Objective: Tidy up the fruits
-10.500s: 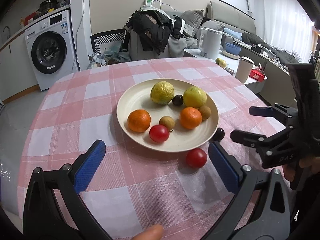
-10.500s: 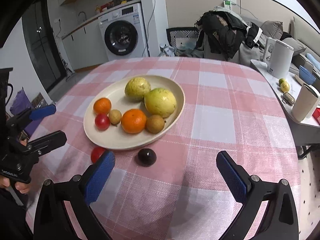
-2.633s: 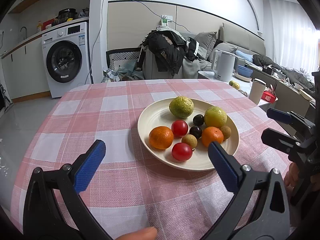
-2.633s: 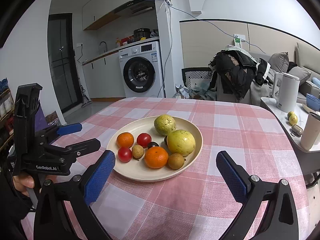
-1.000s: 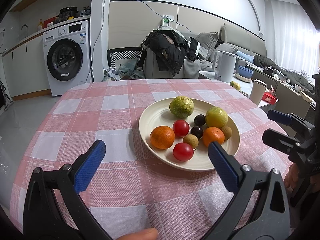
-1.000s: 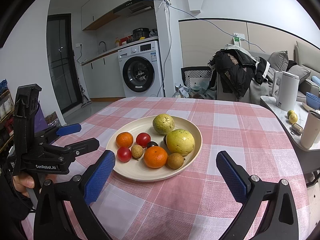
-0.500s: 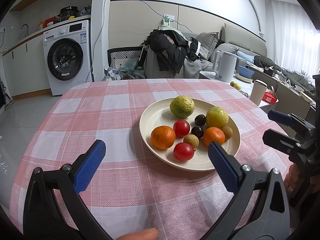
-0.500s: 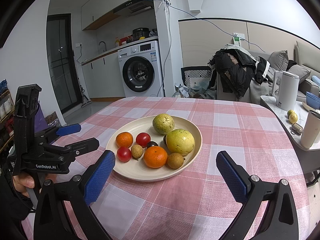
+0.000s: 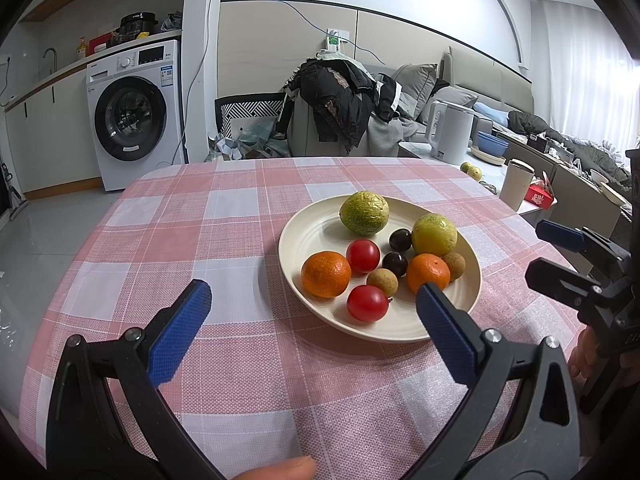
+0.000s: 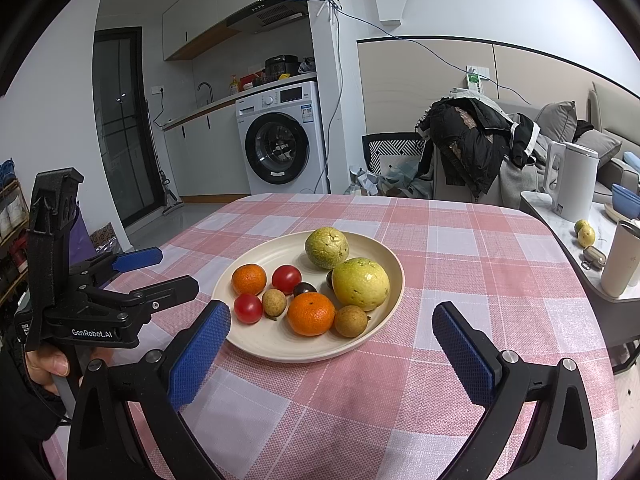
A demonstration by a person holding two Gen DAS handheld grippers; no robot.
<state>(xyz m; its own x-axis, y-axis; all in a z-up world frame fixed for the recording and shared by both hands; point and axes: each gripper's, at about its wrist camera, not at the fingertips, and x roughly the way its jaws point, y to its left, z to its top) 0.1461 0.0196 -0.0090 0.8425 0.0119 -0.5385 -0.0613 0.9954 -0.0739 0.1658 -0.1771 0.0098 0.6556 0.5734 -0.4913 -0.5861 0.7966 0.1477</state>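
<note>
A cream plate sits on the pink checked tablecloth and holds all the fruit. On it lie two yellow-green guavas, two oranges, two red tomatoes, two dark plums and two small brown longans. My left gripper is open and empty, hovering near the table's front edge, short of the plate. My right gripper is also open and empty, held back from the plate's near rim. Each gripper shows in the other's view, held by a hand.
The table ends at a rounded edge on all sides. A side counter at the right carries a white kettle, a paper cup and two small yellow fruits. A washing machine and a chair piled with clothes stand beyond.
Since 10.5 s ago the loose tomato and plum have gone from the cloth onto the plate, and both grippers have pulled back and up. Over the last second almost nothing moves.
</note>
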